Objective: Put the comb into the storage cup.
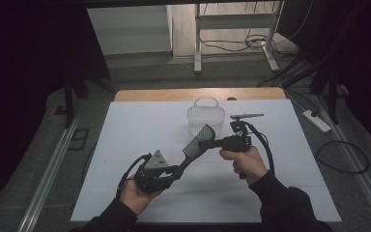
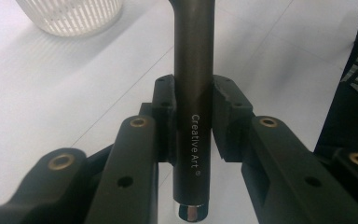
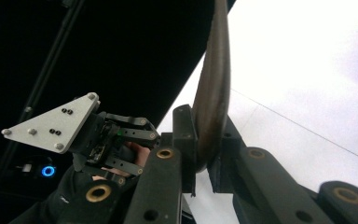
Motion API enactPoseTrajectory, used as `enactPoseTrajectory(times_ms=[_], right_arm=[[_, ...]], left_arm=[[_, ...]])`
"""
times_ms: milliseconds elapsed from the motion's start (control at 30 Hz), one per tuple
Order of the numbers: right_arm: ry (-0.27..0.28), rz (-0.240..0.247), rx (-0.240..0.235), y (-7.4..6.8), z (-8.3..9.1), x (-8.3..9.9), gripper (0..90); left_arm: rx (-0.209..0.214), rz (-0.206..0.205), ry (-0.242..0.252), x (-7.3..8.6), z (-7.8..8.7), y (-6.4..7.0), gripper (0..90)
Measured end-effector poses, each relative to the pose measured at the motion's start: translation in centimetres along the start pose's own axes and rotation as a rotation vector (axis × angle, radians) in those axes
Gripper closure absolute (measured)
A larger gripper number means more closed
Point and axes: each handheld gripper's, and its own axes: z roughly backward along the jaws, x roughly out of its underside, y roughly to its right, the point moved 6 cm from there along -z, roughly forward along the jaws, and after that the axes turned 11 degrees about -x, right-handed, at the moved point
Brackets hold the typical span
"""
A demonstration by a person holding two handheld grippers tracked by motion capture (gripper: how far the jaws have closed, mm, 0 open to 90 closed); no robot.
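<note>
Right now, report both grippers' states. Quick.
Left gripper: closed on the brush handle.
Right gripper: closed on the same brush, nearer its head.

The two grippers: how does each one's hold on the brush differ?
The left gripper clamps the brush at its handle, near the end cap; the right gripper grips farther up, by the bristle head. The left sits low and near the person, the right higher, close to the white basket. Both are shut on it.
</note>
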Motion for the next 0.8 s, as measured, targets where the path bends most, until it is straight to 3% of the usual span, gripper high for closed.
enactPoseTrajectory(times_ms=[200, 433, 633, 800], right_arm=[[-0.001, 0.017, -0.001, -0.1, 0.1, 0.0, 83.6], [0.01, 0.042, 0.025, -0.2, 0.3, -0.1, 83.6], [0.014, 0.108, 0.046, -0.4, 0.7, -0.2, 83.5], [0.018, 0.121, 0.06, -0.4, 0.8, -0.2, 83.5]], left_arm=[[0.011, 0.022, 0.012, -0.1, -0.1, -0.3, 68.6], [0.009, 0.049, 0.019, -0.1, 0.1, -0.7, 51.5], [0.023, 0.085, 0.014, 0.0, -0.1, -1.2, 34.4], [0.014, 0.115, 0.02, 0.1, -0.1, -1.7, 22.4]])
